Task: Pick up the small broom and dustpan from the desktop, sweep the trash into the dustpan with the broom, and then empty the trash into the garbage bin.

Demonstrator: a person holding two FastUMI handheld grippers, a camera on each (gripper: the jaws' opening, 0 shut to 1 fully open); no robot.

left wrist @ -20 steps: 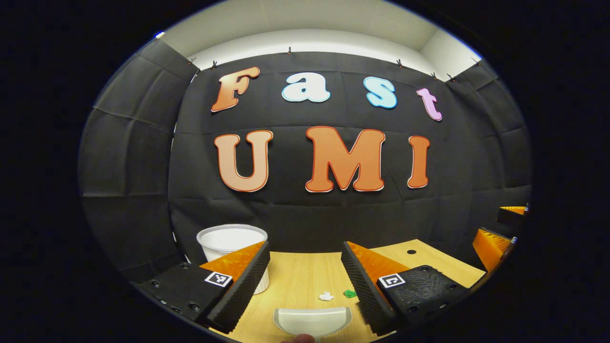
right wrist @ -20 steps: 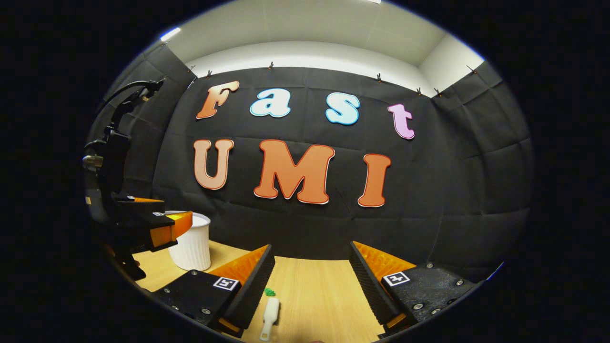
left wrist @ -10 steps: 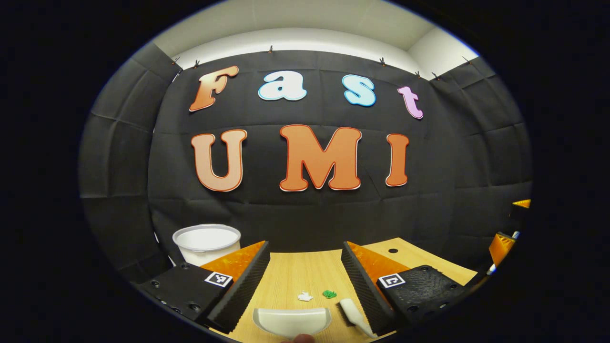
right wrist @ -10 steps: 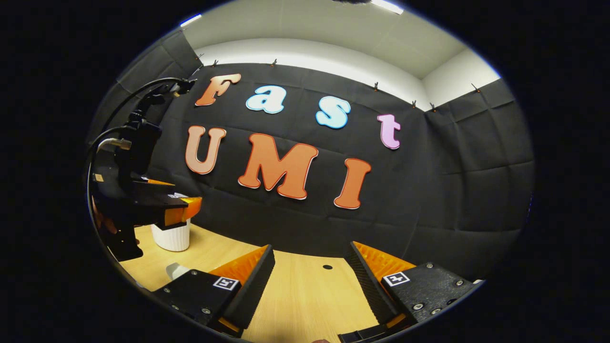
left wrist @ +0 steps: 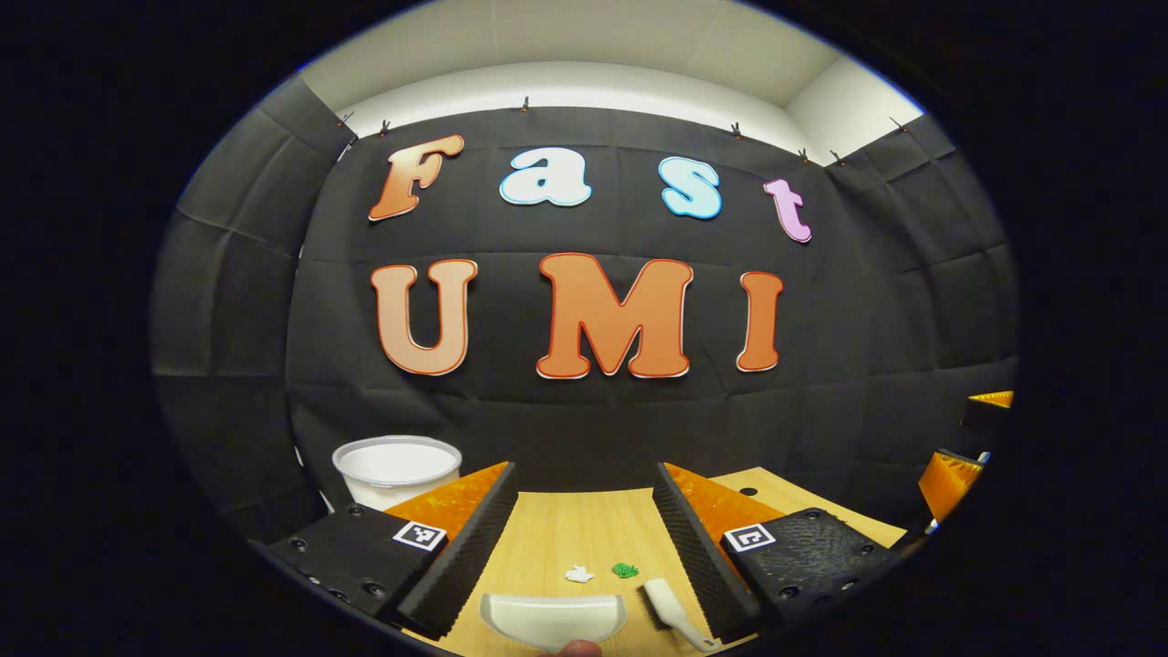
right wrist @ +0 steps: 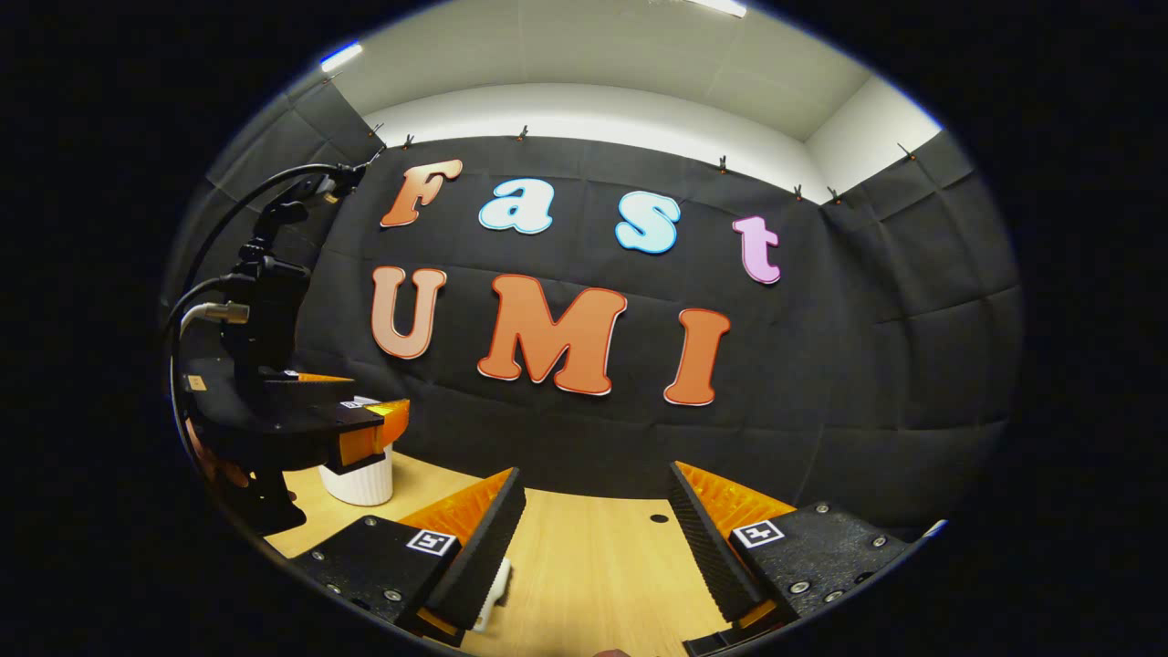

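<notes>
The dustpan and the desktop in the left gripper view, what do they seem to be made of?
The dustpan looks like moulded white plastic: smooth, slightly glossy, one-piece curved rim. The desktop shows pale wood grain in straight lines; whether solid wood or a printed laminate is unclear.

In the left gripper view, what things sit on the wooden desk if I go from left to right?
White garbage bin → white dustpan → white scrap of trash → green scrap of trash → small broom.

open desktop (left wrist: 566,534) ahead | garbage bin (left wrist: 395,467) blocks far left corner
</notes>
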